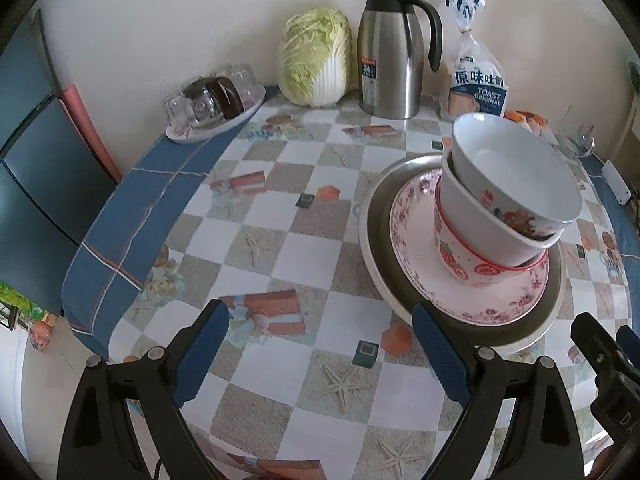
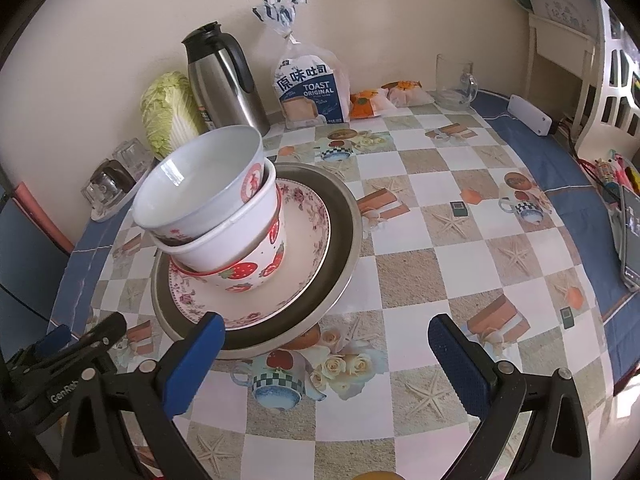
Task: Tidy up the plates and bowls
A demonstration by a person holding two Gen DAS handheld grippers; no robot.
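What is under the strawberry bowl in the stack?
The strawberry bowl stands on a floral plate, which lies in a larger metal plate on the table. Whether anything sits beneath the metal plate is hidden. Two white bowls nest inside it, tilted.

Wall (image 1: 160, 20): plain cream
Table (image 1: 280, 208): round, checked cloth
Chair (image 2: 616, 80): white, right side
Light: soft daylight
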